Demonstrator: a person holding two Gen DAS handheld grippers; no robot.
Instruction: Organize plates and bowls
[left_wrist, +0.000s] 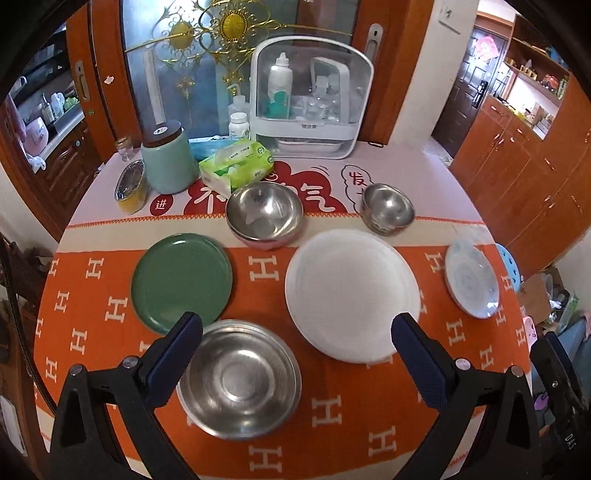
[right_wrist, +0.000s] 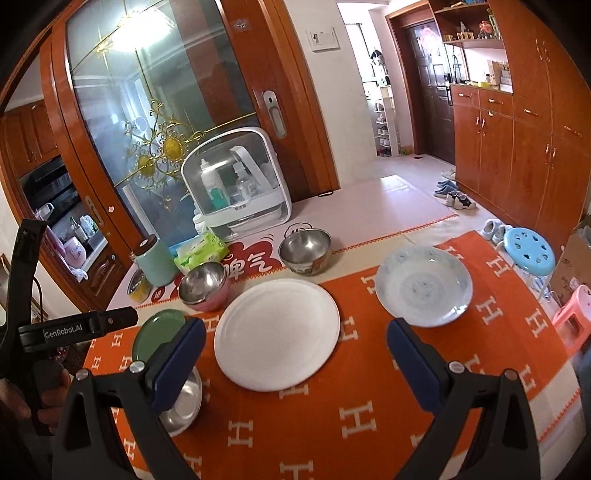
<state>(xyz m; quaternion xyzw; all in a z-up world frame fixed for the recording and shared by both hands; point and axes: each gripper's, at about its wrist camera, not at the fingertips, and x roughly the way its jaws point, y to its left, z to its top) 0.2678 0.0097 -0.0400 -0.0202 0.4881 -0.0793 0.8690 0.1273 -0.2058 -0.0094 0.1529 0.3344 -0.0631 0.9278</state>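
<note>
left gripper (left_wrist: 295, 332) and right gripper (right_wrist: 295, 338): jaws wide apart, holding nothing. white plate (left_wrist: 352, 295), green plate (left_wrist: 181, 280), blue plate (right_wrist: 424, 286), steel bowls (left_wrist: 239, 378) lie separate on tablecloth (left_wrist: 351, 417). risk: thin plate rims slipping from pads; steel bowl skidding, knocking neighbour.

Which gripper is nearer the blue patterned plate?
Right. The right gripper hangs open with the blue patterned plate just beyond its right finger. The left gripper hangs open over the steel bowl, the plate far right.
</note>
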